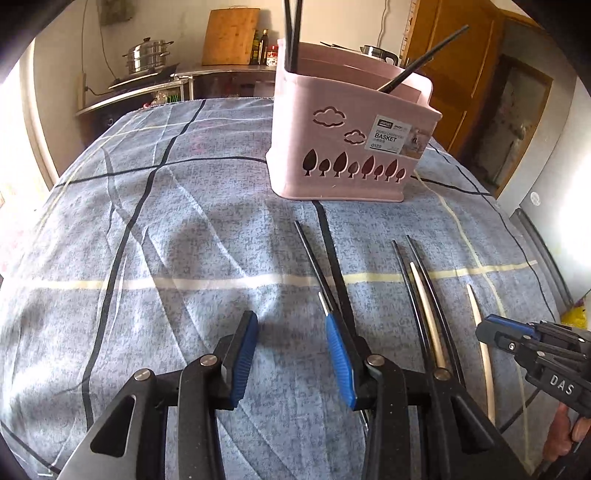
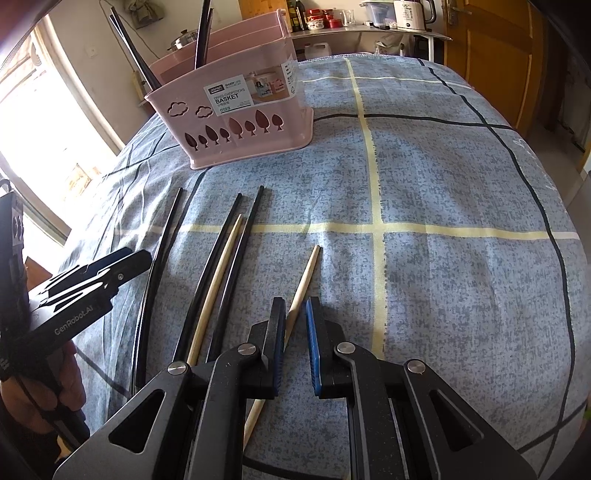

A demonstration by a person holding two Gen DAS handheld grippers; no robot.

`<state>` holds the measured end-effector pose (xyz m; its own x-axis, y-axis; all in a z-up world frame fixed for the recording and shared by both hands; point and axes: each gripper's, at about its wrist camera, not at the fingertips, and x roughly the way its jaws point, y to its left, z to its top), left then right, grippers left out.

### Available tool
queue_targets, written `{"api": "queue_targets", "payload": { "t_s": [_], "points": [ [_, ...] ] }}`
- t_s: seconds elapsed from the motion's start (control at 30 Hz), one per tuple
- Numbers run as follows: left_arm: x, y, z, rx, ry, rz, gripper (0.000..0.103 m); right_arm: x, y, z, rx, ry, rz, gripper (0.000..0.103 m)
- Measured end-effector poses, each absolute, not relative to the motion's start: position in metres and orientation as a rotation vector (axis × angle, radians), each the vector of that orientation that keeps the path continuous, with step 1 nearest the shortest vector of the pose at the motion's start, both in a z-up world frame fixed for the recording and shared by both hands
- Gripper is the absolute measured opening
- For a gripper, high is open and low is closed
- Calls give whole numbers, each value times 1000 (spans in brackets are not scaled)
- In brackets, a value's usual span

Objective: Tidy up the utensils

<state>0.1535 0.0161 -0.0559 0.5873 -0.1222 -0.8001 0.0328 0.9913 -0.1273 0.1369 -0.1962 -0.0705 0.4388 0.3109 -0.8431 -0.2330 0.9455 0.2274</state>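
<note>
**Inspector:** Progress on the pink basket [image 1: 343,147]?

**Assistant:** It stands upright on the checked cloth [image 1: 147,240], far side of the table. Several black chopsticks already stand in its compartments [image 1: 291,33], so part of the sorting is done.

**Inspector:** What is left?

**Assistant:** In the right wrist view, three black chopsticks [image 2: 218,258] and two pale wooden ones [image 2: 218,280] lie loose on the cloth, near the basket but apart from it. More than half remains, I judge.

**Inspector:** The tongs?

**Assistant:** The left gripper [image 1: 291,354] stands partly open over bare cloth, nothing between its pads; one black chopstick [image 1: 314,258] lies just beside its right pad. The right gripper [image 2: 295,347] is narrowed, with the outer wooden chopstick [image 2: 304,280] running into the gap. Whether the pads actually clamp it, I cannot tell.
</note>
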Motion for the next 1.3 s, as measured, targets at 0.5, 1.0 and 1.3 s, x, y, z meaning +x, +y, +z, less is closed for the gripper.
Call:
{"api": "queue_targets", "payload": {
  "t_s": [0.5, 1.0, 1.3],
  "points": [
    [186, 2, -54, -100, 984, -139, 40, 138, -197, -71, 85, 1068, 343, 11],
    [167, -13, -56, 6, 972, -94, 7, 152, -190, -71, 64, 1063, 325, 11],
    [170, -13, -55, 28, 1001, -117, 4, 163, -184, -71, 31, 1073, 308, 7]
  ]
}}
